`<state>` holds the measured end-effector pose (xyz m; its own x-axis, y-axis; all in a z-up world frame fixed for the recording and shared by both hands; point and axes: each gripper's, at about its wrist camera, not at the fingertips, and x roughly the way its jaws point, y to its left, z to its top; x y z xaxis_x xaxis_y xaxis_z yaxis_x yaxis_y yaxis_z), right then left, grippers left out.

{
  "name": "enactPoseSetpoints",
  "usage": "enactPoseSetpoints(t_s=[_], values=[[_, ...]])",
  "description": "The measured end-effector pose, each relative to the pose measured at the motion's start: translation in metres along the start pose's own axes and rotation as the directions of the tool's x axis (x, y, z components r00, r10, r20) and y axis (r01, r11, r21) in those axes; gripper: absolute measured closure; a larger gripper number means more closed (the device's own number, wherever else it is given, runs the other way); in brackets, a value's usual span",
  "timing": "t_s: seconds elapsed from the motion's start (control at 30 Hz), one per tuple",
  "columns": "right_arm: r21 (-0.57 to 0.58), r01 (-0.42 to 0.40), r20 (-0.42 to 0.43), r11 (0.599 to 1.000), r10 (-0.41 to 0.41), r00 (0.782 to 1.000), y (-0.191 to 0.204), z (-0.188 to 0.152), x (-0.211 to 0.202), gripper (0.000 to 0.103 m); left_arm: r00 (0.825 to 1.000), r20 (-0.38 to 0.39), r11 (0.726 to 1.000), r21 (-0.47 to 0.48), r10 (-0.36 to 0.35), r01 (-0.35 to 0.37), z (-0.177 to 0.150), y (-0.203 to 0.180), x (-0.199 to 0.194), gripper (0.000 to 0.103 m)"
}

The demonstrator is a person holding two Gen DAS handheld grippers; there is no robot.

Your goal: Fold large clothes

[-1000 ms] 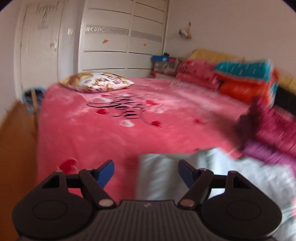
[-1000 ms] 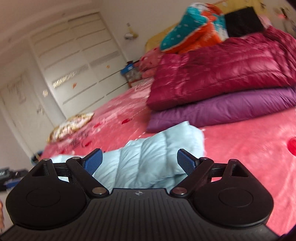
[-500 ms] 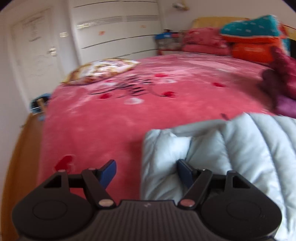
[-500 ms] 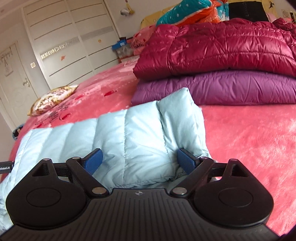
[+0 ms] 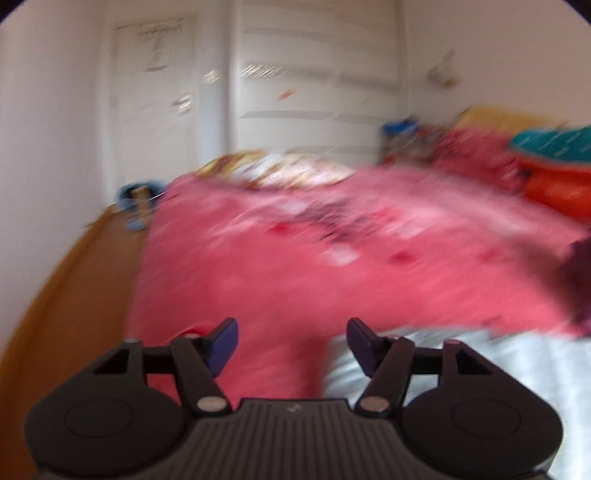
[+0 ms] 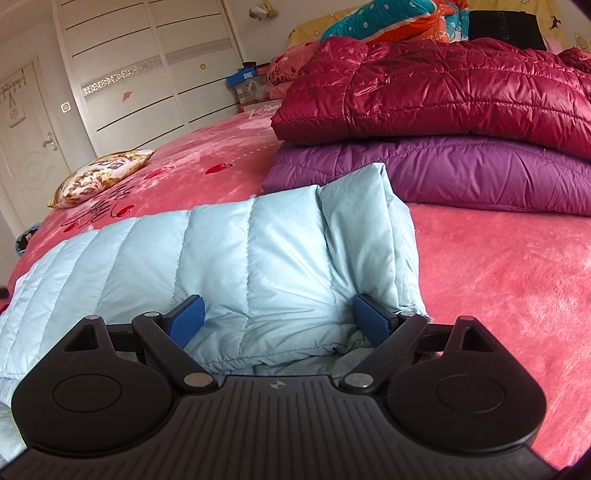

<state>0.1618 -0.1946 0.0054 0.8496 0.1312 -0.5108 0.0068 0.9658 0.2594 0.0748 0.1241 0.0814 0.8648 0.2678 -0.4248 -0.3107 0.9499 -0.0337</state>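
A light-blue puffer jacket (image 6: 258,251) lies folded on the pink bedspread (image 6: 498,277). My right gripper (image 6: 279,319) is low over the jacket's near right end. Its jaws stand wide, and the padded fold bulges between the blue pads (image 6: 371,319) without being squeezed. The left wrist view is blurred by motion. There my left gripper (image 5: 291,343) hovers over the bedspread (image 5: 295,266), its jaws closing with only bedspread between them. The jacket's pale edge (image 5: 480,369) lies just under and right of the right finger.
A folded maroon jacket (image 6: 443,92) rests on a purple one (image 6: 461,173) just behind the blue jacket. Teal and orange bedding (image 6: 388,18) is piled at the headboard. A patterned pillow (image 6: 99,177) lies at the far left, before white wardrobes (image 6: 147,74). Wooden floor (image 5: 74,295) borders the bed's left side.
The right gripper came down and forward onto the jacket's folded end. The left view swung left, so the jacket slid from between its fingers to the lower right.
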Motion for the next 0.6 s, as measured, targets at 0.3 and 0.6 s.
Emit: enactPoseSetpoints(t_s=[0.3, 0.6], values=[[-0.096, 0.034, 0.104, 0.995, -0.024, 0.994, 0.025, 0.020, -0.013, 0.000, 0.956, -0.086, 0.948, 0.126, -0.282, 0.291, -0.028, -0.064, -0.009, 0.027], [-0.039, 0.060, -0.028, 0.997, -0.061, 0.998, -0.003, 0.016, 0.024, 0.000, 0.953, -0.180, 0.963, 0.074, -0.243, 0.260, -0.051, -0.053, 0.028, 0.016]])
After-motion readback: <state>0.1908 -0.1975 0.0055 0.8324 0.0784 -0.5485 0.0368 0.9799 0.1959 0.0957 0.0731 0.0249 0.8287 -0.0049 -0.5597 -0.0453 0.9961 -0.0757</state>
